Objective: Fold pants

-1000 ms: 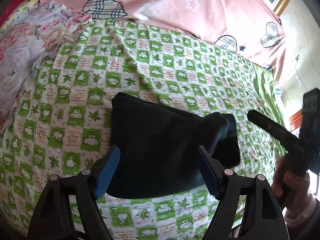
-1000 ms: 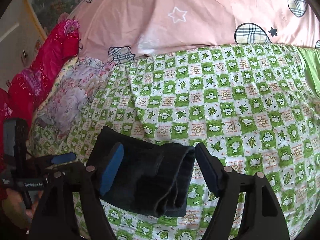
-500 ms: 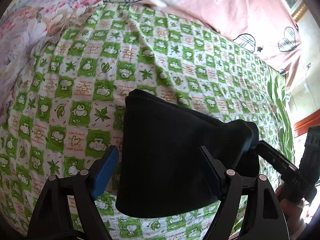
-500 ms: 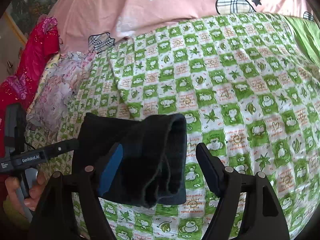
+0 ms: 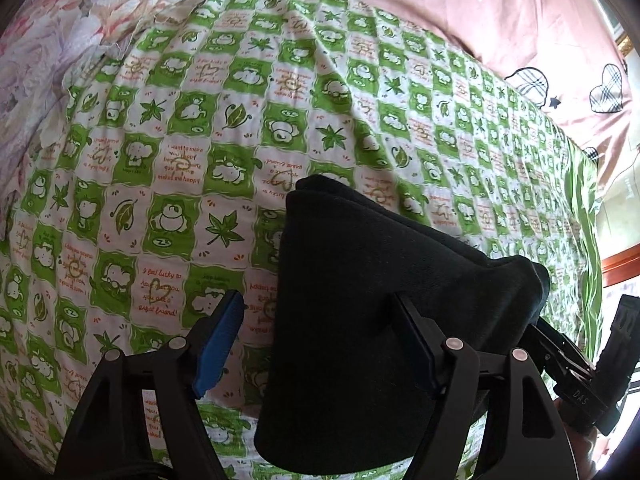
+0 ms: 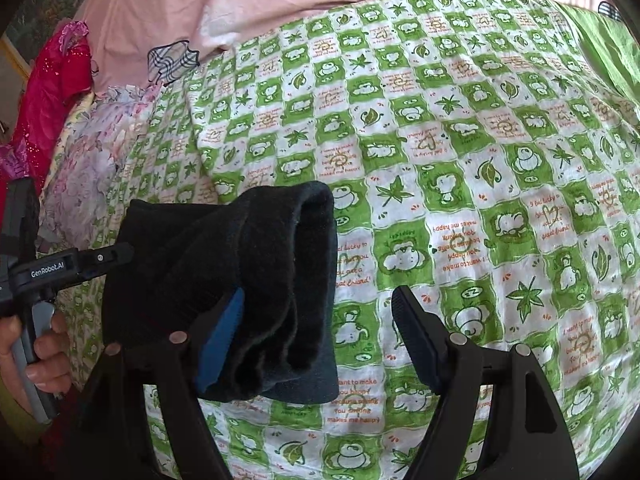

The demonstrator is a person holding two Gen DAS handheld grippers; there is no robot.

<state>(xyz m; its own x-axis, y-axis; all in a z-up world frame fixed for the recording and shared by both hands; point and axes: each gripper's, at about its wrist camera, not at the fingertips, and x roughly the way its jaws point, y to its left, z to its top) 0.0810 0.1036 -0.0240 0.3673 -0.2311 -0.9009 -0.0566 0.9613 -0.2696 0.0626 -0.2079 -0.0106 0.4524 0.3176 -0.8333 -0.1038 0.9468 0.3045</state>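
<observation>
Left gripper: black plastic frame with blue pads; its jaws have just been closing a little but stand wide. The left pad is bare over the sheet; the right finger lies against the dark cloth, with no squeeze to be seen.
Right gripper: same build, jaws wide. Its left pad sits at the edge of the fold; its right finger stands apart over the sheet.
Pants: dark, nearly black, thick soft fabric with a fuzzy nap, folded into a compact bundle. From the right wrist view the stacked layers show as rounded rolled edges at the open end. The bundle lies on the bed between the two grippers.
Hand: wrapped round the grey grip of the left gripper, at the left edge of the right wrist view.
Bed sheet: thin crinkled cotton, green and white checks printed with leaves, small animals and orange script.
Floral quilt: pale pink and lilac, rumpled, beside the sheet.
Pink cover: smooth, with stars and plaid hearts, beyond the sheet.
Red cloth: bright, sequinned, heaped at the far left.
Room: a gilt picture frame on the wall behind the bed.
</observation>
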